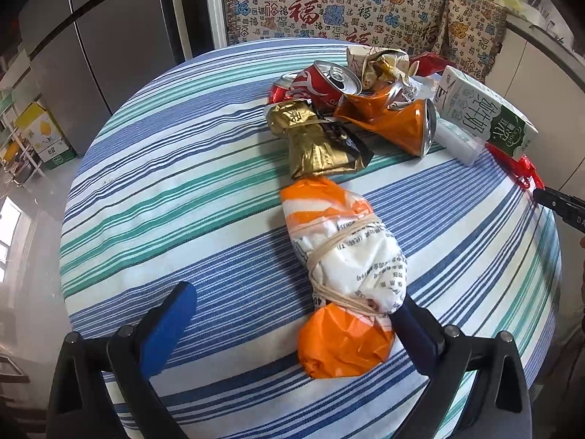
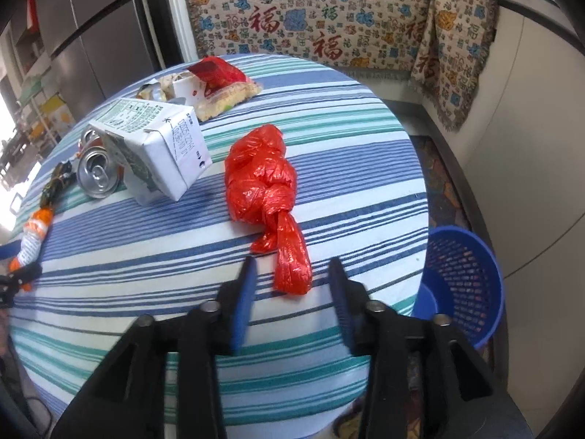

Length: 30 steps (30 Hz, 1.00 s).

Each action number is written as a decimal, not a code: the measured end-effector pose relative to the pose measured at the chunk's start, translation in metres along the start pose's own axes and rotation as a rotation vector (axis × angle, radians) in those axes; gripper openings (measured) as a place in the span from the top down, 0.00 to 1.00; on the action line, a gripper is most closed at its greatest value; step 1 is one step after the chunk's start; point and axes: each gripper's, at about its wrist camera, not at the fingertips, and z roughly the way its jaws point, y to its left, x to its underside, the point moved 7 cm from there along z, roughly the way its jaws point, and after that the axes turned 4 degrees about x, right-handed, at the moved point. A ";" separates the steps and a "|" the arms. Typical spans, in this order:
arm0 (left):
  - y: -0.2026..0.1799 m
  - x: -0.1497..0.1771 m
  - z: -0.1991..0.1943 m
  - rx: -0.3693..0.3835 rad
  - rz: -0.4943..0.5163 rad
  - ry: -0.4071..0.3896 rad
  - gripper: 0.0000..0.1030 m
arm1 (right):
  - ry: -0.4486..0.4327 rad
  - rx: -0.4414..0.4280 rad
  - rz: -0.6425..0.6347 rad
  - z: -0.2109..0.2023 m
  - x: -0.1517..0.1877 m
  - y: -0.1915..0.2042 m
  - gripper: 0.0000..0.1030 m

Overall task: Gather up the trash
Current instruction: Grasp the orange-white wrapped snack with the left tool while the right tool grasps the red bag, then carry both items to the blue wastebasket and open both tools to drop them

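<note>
My left gripper (image 1: 289,322) has its jaws spread wide and released, straddling the near end of an orange-and-white plastic bundle bound with rubber bands (image 1: 342,274); one blue pad sits just beside the bundle's right flank, the other well off to its left, so nothing is grasped yet. My right gripper (image 2: 292,292) is likewise released, jaws parted around the tail of a knotted red plastic bag (image 2: 261,179), not touching it as far as I can tell.

Everything lies on the round surface covered in blue, teal and white striped cloth (image 1: 182,190). From the left wrist view, the pile sits at twelve to one o'clock of the bundle: a crumpled gold foil wrapper (image 1: 314,139), a red soda can on its side (image 1: 325,82), a crushed orange can (image 1: 398,120), crumpled patterned paper (image 1: 380,64) and a white-and-green milk carton (image 1: 486,109). A red-and-yellow snack packet (image 2: 223,86) shows at the far edge in the right wrist view.

The blue plastic mesh basket (image 2: 464,278) stands on the floor at about three o'clock of my right jaws, beside the surface. What I can see of its inside looks empty, though part is hidden.

I judge the collecting barely started: every piece of trash I can see remains on the cloth, and two first grasps are only lined up. Left to do: close on both bags, drop them in the basket, then clear the cans, wrappers, paper and carton.
</note>
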 end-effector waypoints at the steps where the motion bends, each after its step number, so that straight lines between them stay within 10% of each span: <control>1: -0.001 0.002 -0.003 0.028 -0.004 -0.006 0.00 | -0.015 -0.009 0.007 -0.004 -0.002 0.001 0.37; 11: -0.029 -0.015 0.001 0.055 0.018 -0.033 0.02 | -0.033 -0.046 -0.201 0.020 -0.044 0.026 0.37; 16: -0.022 -0.013 -0.001 0.030 0.046 -0.031 0.52 | 0.014 -0.081 -0.228 0.039 -0.047 0.025 0.59; 30: -0.070 -0.019 -0.059 0.203 0.060 -0.123 0.53 | -0.053 -0.145 0.039 -0.029 -0.034 -0.039 0.59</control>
